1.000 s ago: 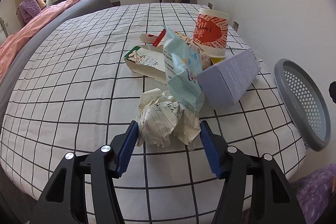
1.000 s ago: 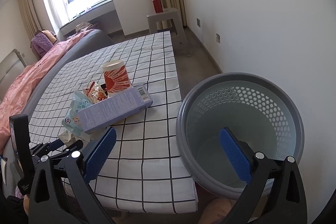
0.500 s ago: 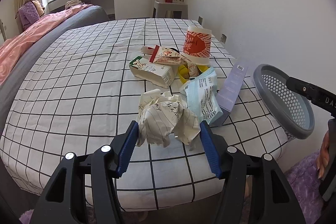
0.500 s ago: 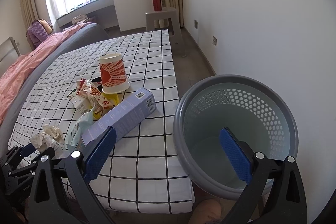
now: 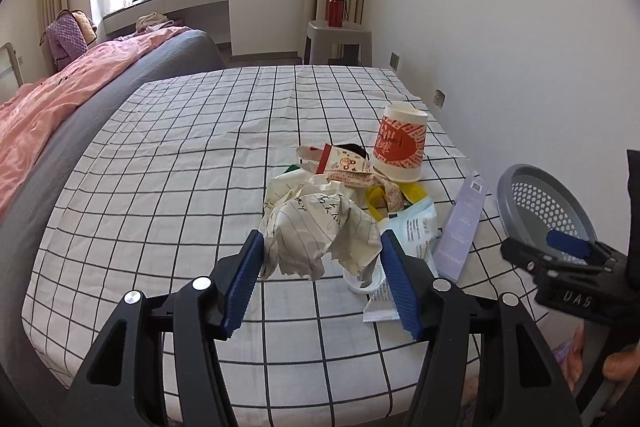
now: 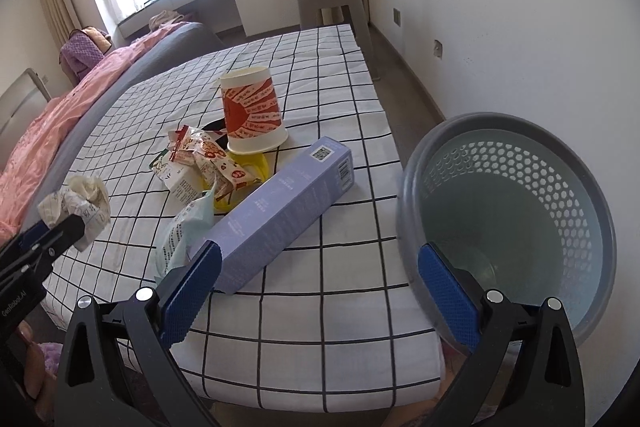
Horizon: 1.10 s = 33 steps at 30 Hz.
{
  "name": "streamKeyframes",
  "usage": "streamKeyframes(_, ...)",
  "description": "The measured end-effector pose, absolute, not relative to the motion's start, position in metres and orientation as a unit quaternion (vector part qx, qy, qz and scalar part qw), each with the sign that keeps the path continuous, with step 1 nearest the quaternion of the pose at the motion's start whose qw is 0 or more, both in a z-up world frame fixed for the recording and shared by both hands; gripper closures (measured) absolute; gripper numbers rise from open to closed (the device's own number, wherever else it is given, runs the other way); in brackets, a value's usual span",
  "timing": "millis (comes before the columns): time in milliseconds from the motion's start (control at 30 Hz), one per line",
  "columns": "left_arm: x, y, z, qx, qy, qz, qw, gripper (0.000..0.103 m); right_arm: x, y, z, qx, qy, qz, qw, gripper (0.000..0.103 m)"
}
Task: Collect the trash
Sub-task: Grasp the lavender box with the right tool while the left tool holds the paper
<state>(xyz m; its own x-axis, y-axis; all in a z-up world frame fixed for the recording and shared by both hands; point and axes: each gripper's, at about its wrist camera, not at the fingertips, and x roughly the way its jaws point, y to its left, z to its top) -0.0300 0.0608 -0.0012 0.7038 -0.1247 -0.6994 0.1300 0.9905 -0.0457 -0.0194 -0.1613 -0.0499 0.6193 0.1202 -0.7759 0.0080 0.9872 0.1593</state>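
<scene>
Lifted, crumpled lined paper (image 5: 320, 231) seemingly claw-pinched.

The bed sheet (image 5: 168, 163) is showing a white ground with a black grid. The cup (image 6: 252, 115) is wearing red-and-white rays, the box (image 6: 280, 211) is looking lilac, and the bin (image 6: 404, 203) grey.

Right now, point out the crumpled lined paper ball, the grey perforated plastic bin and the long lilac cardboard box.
crumpled lined paper ball (image 5: 320, 231), left wrist view, on its creased front.
grey perforated plastic bin (image 6: 424, 163), right wrist view, on its rim.
long lilac cardboard box (image 6: 288, 211), right wrist view, on its top face.
</scene>
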Motion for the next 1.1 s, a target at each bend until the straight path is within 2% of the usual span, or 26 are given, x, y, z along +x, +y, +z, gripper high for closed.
streamKeyframes(233,-0.015,0.055,0.013,0.019,0.347,-0.07,0.935,0.045,-0.003,-0.13,-0.065,0.039,0.454,0.039,0.889,0.006)
streamKeyframes(667,-0.015,0.061,-0.005,0.008,0.37,-0.069,0.927,0.044,0.0,-0.145,-0.071,0.022,0.454,-0.014,0.891,0.006)
streamKeyframes(1100,-0.016,0.056,-0.007,0.013,0.369,-0.07,0.927,0.044,0.032,-0.142,-0.066,0.091,0.47,-0.039,0.877,0.006)
